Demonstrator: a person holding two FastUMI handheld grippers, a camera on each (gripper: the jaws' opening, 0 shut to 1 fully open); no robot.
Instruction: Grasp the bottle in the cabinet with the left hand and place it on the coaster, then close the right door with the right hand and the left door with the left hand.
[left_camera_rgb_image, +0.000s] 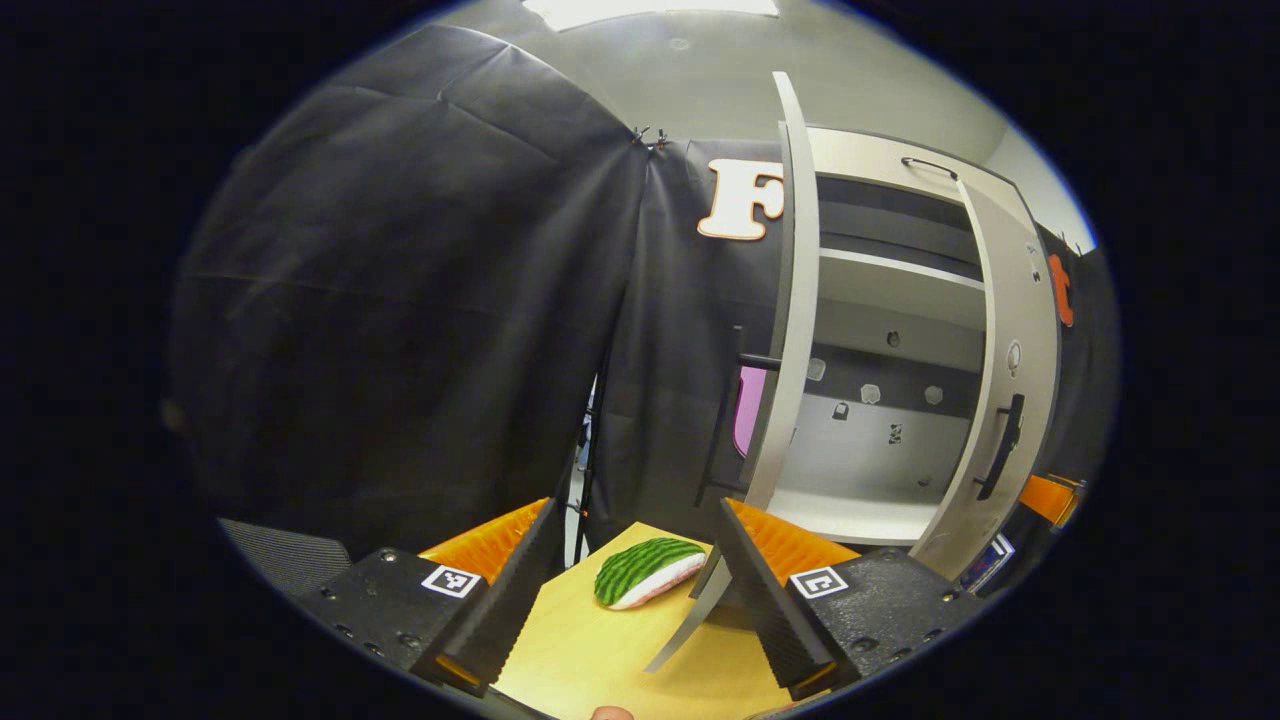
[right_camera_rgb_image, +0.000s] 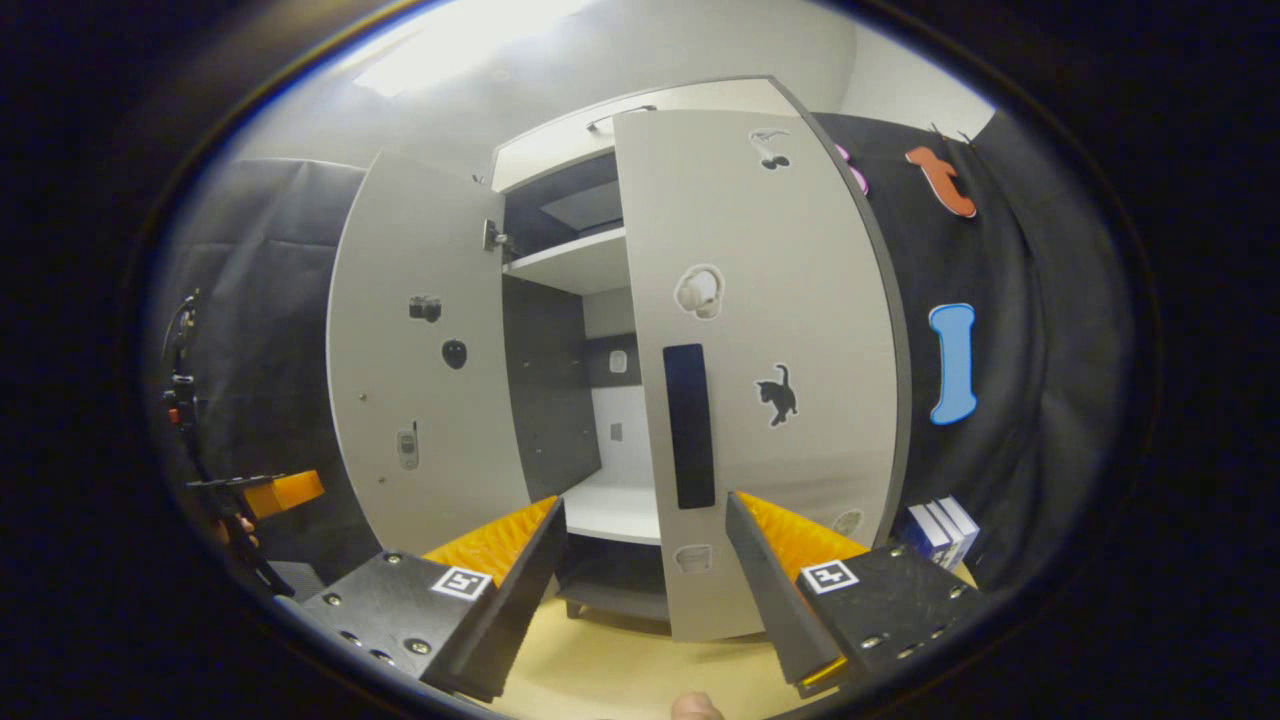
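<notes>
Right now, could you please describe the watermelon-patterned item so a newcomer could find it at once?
Start at the pale cabinet with its doors open. On the yellow table before its left door lies the watermelon-slice item. Its green stripes and pink edge mark it out.

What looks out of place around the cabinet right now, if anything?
Nothing is spilled or damaged. Both doors hang ajar: the left door swung wide, the right door partly closed. A watermelon-slice object lies on the table near the left door's edge.

No readable text: only picture stickers on the right door.
</notes>
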